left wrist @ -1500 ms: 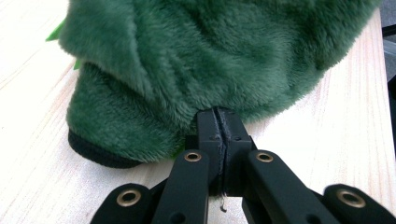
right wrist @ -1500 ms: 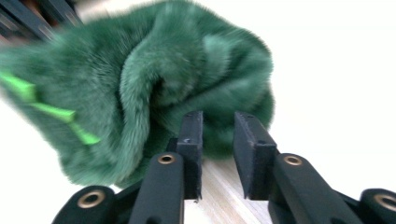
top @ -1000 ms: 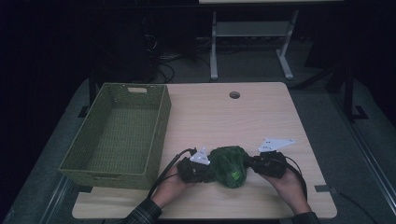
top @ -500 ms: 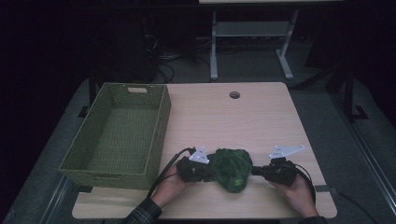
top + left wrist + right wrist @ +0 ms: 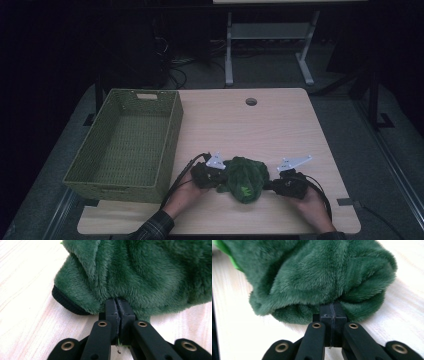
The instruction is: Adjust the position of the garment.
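Green fleece garment (image 5: 244, 178) bunched on table (image 5: 240, 125), both grippers' jaws pinching its edges.

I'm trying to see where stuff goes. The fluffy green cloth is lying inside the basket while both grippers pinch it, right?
Not quite. The fluffy green cloth lies on the table, beside the basket, as the high view shows. The left gripper and right gripper do pinch it.
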`<state>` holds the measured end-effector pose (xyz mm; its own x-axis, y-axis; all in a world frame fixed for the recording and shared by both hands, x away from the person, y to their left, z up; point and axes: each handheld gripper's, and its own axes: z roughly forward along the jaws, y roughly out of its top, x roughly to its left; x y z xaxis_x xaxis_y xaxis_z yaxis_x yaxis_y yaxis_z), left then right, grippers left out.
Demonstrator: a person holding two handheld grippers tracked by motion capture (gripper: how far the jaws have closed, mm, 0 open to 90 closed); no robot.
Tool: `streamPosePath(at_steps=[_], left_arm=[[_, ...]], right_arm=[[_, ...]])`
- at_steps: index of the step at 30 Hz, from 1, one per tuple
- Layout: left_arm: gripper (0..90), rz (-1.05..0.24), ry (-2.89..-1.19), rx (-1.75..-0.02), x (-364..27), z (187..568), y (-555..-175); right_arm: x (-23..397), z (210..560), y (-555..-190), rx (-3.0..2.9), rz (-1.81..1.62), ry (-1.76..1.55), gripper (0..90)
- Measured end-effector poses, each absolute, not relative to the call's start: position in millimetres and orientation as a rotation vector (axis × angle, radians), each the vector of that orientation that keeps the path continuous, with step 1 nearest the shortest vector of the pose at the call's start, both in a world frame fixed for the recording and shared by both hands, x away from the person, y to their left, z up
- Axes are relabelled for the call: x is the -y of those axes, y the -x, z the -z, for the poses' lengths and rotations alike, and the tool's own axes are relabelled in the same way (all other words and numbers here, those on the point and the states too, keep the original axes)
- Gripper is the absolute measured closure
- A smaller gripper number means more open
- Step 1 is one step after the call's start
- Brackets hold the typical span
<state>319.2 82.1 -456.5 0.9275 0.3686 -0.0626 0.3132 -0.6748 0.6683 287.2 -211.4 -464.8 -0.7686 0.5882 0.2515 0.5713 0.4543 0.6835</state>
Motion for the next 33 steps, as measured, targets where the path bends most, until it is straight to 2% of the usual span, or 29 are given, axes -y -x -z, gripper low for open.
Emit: streamPosePath(at_steps=[4, 7, 10, 13, 17, 18, 25, 33], left_arm=[[75.9, -0.094, -2.34, -0.496, -87.2, 451.5, -318.5], [67.8, -0.097, -2.311, -0.505, -92.3, 445.3, -315.9], [65.4, -0.106, -2.279, -0.509, -97.6, 437.4, -311.9], [71.0, -0.115, -2.255, -0.5, -101.9, 429.3, -308.0], [88.4, -0.099, -2.23, -0.495, -105.3, 416.2, -305.2], [89.7, -0.095, -2.224, -0.494, -104.9, 413.7, -305.3], [89.9, -0.068, -2.236, -0.503, -92.5, 414.0, -305.0], [89.8, -0.033, -2.284, -0.489, -74.4, 429.1, -306.6]], right_arm=[[221.3, 456.7, -282.8, -2.628, -1.288, -1.06, 76.7], [231.5, 450.3, -278.7, -2.585, -1.332, -1.064, 70.8], [238.7, 443.1, -277.2, -2.529, -1.365, -1.062, 76.1], [242.3, 435.2, -278.3, -2.484, -1.378, -1.052, 89.7], [245.5, 428.3, -290.8, -2.453, -1.348, -1.061, 90.0], [245.5, 427.6, -293.6, -2.453, -1.342, -1.06, 90.0], [239.1, 427.9, -324.3, -2.44, -1.297, -1.065, 90.0], [225.0, 446.0, -356.9, -2.484, -1.25, -1.082, 90.0]])
